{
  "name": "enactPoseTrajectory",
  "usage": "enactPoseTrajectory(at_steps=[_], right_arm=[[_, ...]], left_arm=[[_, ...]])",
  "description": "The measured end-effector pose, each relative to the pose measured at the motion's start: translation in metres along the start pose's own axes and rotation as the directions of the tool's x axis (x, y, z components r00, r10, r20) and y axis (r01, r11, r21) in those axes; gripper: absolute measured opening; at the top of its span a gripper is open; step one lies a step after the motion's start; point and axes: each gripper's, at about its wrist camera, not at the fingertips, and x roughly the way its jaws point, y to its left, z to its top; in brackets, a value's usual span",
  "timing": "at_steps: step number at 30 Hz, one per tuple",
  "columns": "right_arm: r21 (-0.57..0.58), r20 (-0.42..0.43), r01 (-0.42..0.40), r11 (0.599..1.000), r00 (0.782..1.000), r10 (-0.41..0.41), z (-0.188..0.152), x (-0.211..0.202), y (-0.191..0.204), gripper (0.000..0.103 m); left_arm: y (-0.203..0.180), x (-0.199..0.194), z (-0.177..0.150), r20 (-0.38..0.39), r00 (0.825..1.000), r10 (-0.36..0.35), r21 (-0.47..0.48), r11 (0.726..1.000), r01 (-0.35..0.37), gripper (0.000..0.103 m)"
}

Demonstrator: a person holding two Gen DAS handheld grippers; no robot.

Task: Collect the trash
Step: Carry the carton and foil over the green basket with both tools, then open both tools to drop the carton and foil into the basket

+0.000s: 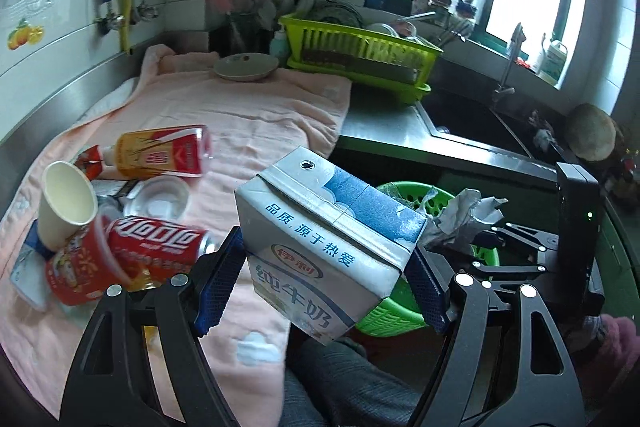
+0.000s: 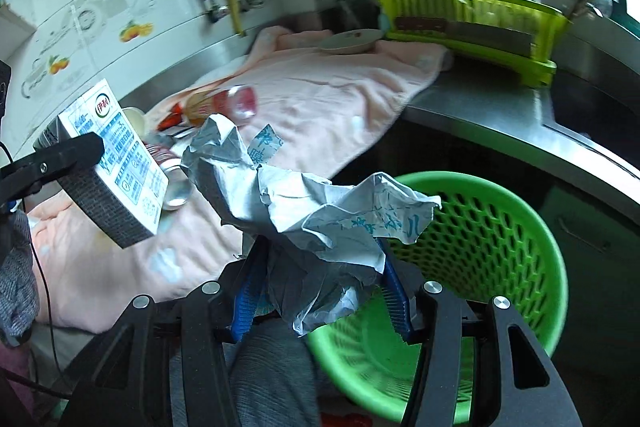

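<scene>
My left gripper (image 1: 320, 291) is shut on a blue and white milk carton (image 1: 320, 243), held in the air at the counter's front edge, left of the green mesh trash basket (image 1: 400, 315). The carton also shows in the right wrist view (image 2: 120, 167). My right gripper (image 2: 320, 291) is shut on a crumpled white and blue wrapper (image 2: 304, 203), held just left of the basket's (image 2: 480, 259) rim. On the pink towel (image 1: 248, 115) lie a red cola can (image 1: 160, 239), a paper cup (image 1: 66, 203) and a yellow-red bottle (image 1: 164, 153).
A lime dish rack (image 1: 360, 47) with dishes and a shallow bowl (image 1: 245, 66) stand at the back. The steel sink (image 1: 472, 123) and tap (image 1: 508, 67) are at the right under the window. A foil lid (image 1: 160, 199) and red instant-noodle cup (image 1: 76, 275) lie among the trash.
</scene>
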Motion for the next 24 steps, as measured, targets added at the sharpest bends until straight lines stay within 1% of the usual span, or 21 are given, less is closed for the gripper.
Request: enactPoseTrajectory(at_steps=[3, 6, 11, 14, 18, 24], right_arm=[[0.020, 0.000, 0.056, 0.998, 0.998, -0.056, -0.003, -0.001, -0.021, 0.052], [0.060, -0.014, 0.085, 0.995, 0.996, -0.085, -0.009, -0.002, -0.044, 0.052], [0.086, -0.034, 0.164, 0.983, 0.986, -0.162, -0.019, -0.003, -0.074, 0.052], [0.106, -0.053, 0.189, 0.976, 0.981, -0.185, -0.024, -0.001, -0.089, 0.052], [0.122, -0.073, 0.230, 0.966, 0.972, -0.222, -0.029, 0.001, -0.102, 0.052], [0.138, -0.096, 0.240, 0.961, 0.969, -0.228, -0.031, 0.007, -0.113, 0.053]], left_arm=[[-0.020, 0.028, 0.004, -0.043, 0.999, -0.034, 0.022, 0.999, 0.035, 0.075], [-0.038, 0.058, 0.006, -0.088, 0.994, -0.066, 0.034, 0.997, 0.070, 0.075], [-0.062, 0.103, 0.006, -0.156, 0.981, -0.115, 0.033, 0.992, 0.121, 0.075], [-0.075, 0.125, 0.005, -0.190, 0.973, -0.129, 0.037, 0.990, 0.138, 0.075], [-0.084, 0.145, 0.001, -0.226, 0.965, -0.134, 0.041, 0.988, 0.147, 0.075], [-0.086, 0.164, -0.004, -0.270, 0.953, -0.139, 0.026, 0.988, 0.151, 0.076]])
